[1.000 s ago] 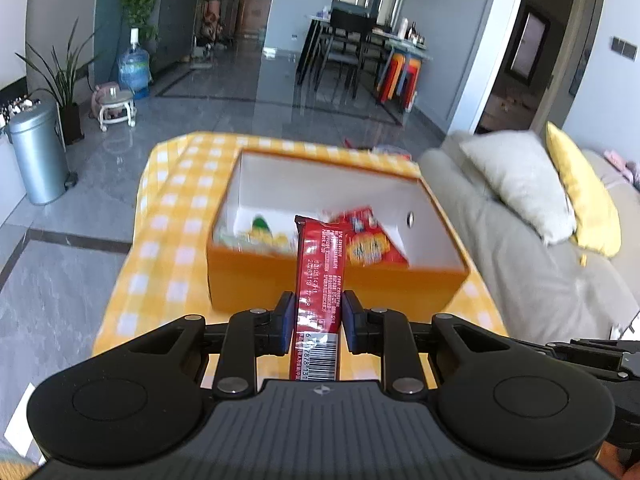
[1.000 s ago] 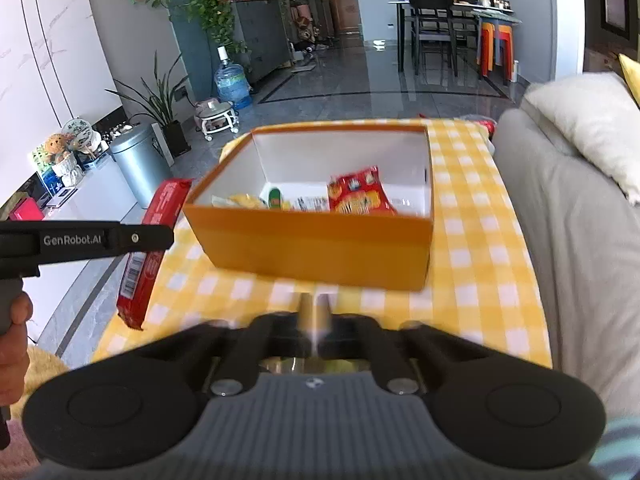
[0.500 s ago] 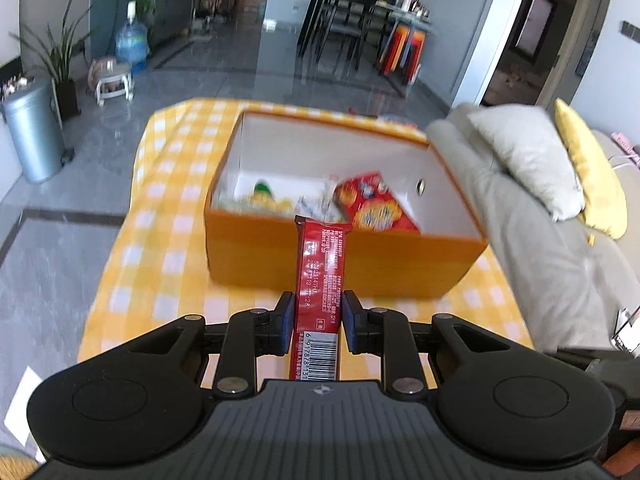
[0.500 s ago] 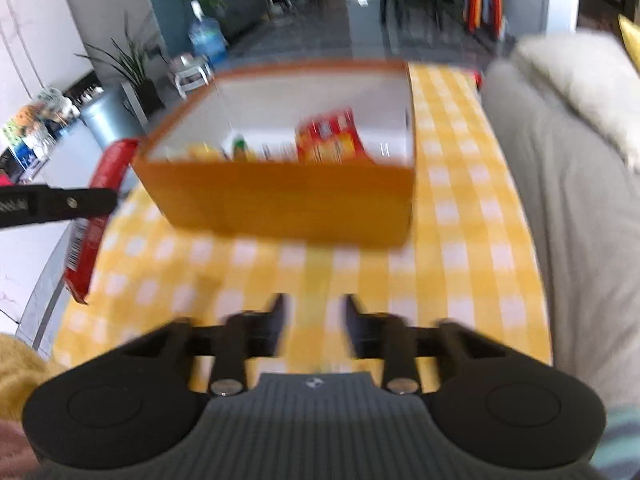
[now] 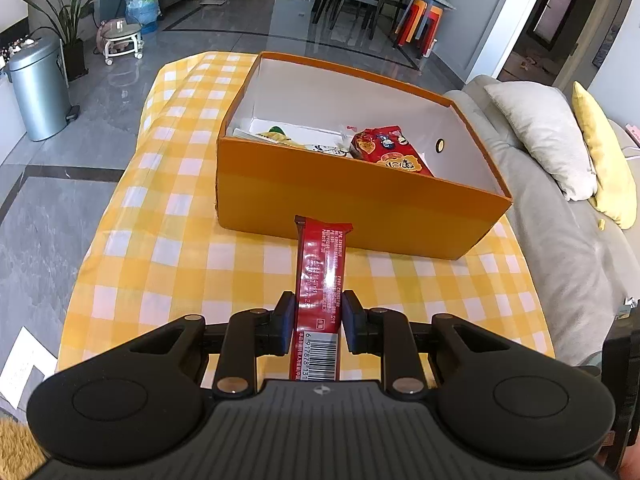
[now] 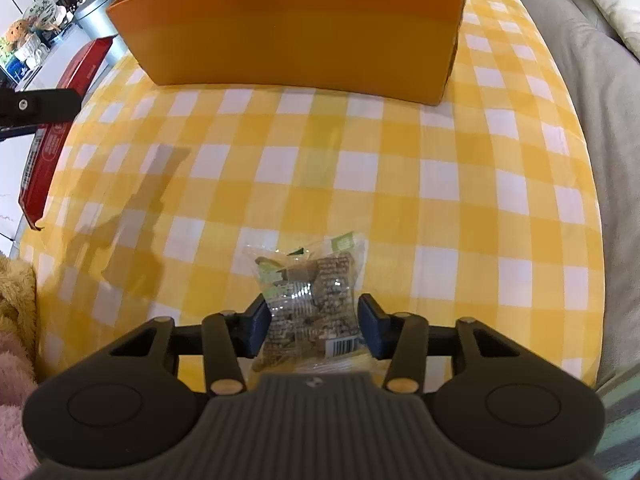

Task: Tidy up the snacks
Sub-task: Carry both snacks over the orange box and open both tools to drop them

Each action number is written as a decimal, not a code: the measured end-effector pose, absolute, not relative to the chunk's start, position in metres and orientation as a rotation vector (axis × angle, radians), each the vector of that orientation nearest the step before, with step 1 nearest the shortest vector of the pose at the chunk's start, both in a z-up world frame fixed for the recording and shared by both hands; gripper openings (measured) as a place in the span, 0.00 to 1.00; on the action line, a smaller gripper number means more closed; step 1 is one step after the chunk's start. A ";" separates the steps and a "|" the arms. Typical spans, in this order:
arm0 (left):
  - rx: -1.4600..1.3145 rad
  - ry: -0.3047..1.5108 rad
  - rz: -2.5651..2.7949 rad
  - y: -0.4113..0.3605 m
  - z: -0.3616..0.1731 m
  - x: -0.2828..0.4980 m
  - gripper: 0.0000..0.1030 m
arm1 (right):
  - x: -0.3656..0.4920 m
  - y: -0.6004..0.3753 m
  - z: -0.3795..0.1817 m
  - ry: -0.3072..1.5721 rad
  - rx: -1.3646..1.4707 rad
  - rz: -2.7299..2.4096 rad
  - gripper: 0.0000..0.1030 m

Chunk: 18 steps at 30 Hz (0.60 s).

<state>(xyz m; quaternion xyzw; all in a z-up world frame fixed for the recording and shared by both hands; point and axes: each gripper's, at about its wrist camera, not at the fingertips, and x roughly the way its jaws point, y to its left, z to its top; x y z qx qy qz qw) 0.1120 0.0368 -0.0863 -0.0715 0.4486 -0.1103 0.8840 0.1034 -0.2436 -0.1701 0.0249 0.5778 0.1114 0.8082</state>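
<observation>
My left gripper (image 5: 316,322) is shut on a long red snack bar (image 5: 322,276) that points at the near wall of the orange box (image 5: 352,196). The box holds a red snack bag (image 5: 390,154) and other packets. In the right wrist view my right gripper (image 6: 312,326) is open, its jaws either side of a clear packet of brown grain snacks (image 6: 310,284) lying on the yellow checked cloth (image 6: 400,168). The red bar (image 6: 56,132) and left gripper also show at the left edge there.
The orange box (image 6: 296,28) stands at the far middle of the table. A grey sofa (image 5: 560,216) with cushions runs along the right edge. A metal bin (image 5: 38,88) stands on the floor to the left.
My right gripper has dropped low and tilted down over the clear grain packet, with its jaws opened wide. My left gripper has pulled back from the box, still holding the red bar.
</observation>
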 end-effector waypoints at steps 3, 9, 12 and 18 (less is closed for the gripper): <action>-0.149 0.938 -0.228 0.036 -0.088 0.114 0.26 | 0.105 -0.245 -0.169 1.231 0.058 0.242 0.37; -0.148 0.937 -0.229 0.036 -0.086 0.116 0.26 | 0.105 -0.242 -0.163 1.212 0.052 0.249 0.32; -0.151 0.928 -0.226 0.038 -0.081 0.116 0.26 | 0.103 -0.244 -0.151 1.179 0.060 0.252 0.32; -0.162 0.922 -0.232 0.040 -0.062 0.123 0.26 | 0.110 -0.252 -0.116 1.098 0.123 0.251 0.31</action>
